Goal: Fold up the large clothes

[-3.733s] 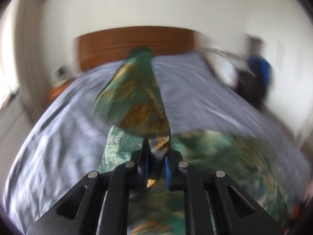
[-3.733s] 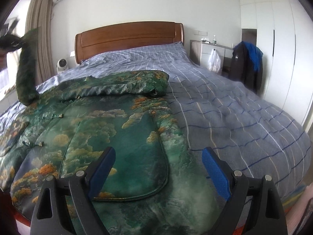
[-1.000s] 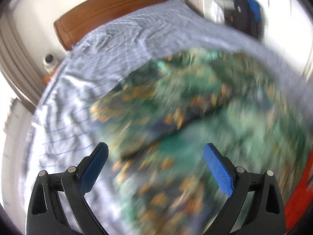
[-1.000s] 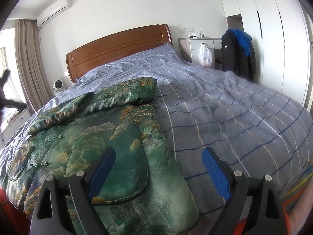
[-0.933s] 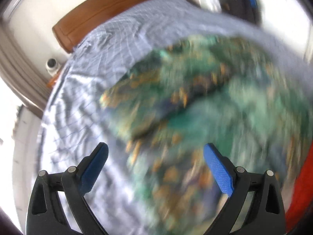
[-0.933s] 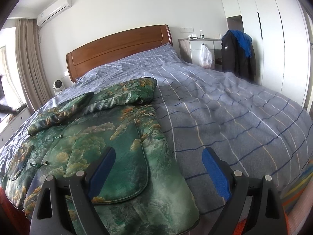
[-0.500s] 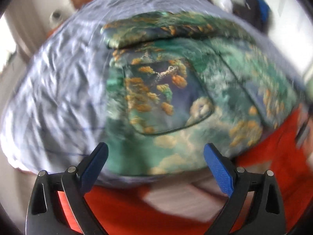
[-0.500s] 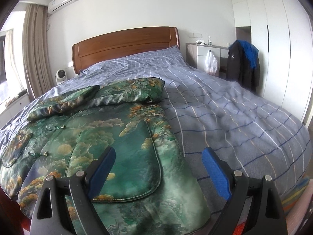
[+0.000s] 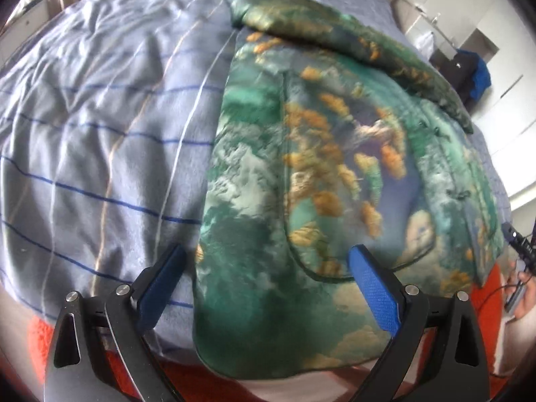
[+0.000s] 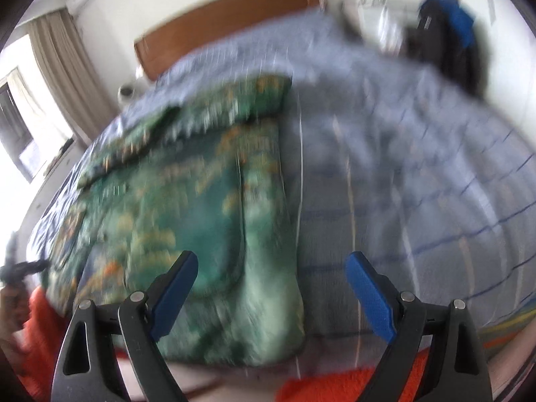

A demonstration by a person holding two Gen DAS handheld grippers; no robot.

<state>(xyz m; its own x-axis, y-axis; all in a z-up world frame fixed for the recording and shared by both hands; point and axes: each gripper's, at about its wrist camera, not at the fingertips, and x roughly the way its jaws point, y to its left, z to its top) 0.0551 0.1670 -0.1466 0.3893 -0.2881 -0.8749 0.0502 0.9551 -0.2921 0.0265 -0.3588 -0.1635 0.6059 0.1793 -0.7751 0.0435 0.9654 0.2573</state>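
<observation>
Only my right view shows the wooden headboard (image 10: 227, 10); left gripper (image 9: 264, 284) and right gripper (image 10: 271, 288) gape empty above the green brocade jacket (image 9: 301, 174).

A green garment (image 9: 301, 174) patterned with orange and pale clouds is seen spread flat on a bed (image 9: 100, 117) covered in blue-grey checked bedding. A sleeve (image 9: 351, 37) is laid folded across its upper part, and a curved pocket seam is visible on the front. The left hand-held gripper (image 9: 268, 288) is held above the garment's near hem with its blue-padded jaws standing wide apart (nothing is gripped between them). Orange fabric (image 9: 482, 294) is visible below the bed's edge, and a hand (image 9: 524, 298) appears at the right margin.
</observation>
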